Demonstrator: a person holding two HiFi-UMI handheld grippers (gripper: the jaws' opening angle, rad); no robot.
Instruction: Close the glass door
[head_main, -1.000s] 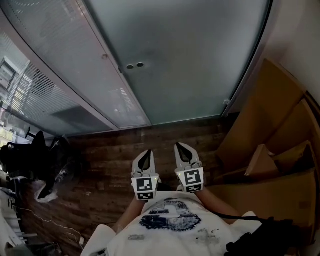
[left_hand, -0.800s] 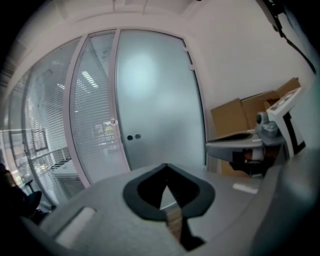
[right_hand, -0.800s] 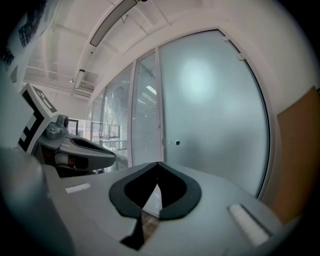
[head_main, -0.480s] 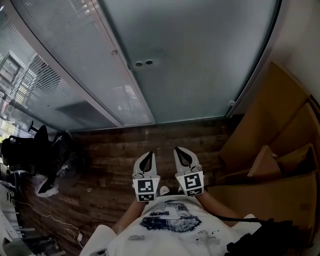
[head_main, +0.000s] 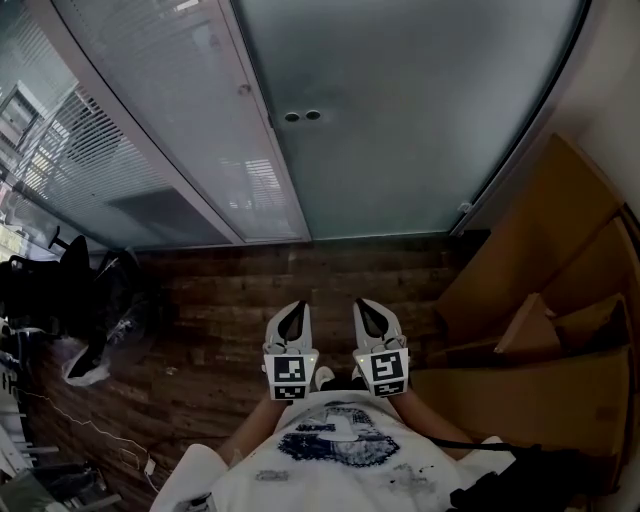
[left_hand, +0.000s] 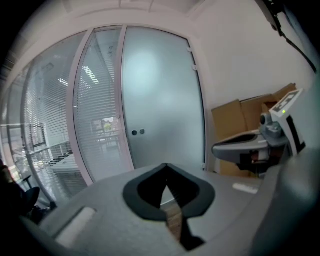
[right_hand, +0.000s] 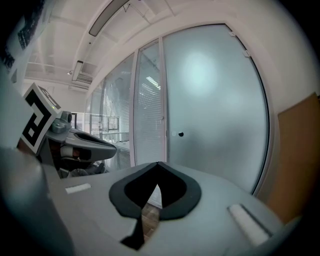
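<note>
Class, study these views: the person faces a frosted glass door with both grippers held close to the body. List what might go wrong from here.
1. The left gripper and right gripper are shut and empty; hard tips pressed on the frosted glass door could slip or mark it, since only two small round fittings break its smooth face.
2. Brown cardboard boxes stand close on the right; a sidestep might catch them.

A dark wood-plank floor (head_main: 300, 290) runs under and ahead of the jaws. To their left stands a glazed partition with slatted blinds (head_main: 150, 130), bright behind. Nearer on that side is a black office chair (head_main: 60, 290), with thin cables (head_main: 90, 435) on the floor. To the right of the jaws, brown cardboard boxes (head_main: 540, 290) stand by a white wall (left_hand: 240, 65). A long light fitting (right_hand: 107, 17) runs along the ceiling.
</note>
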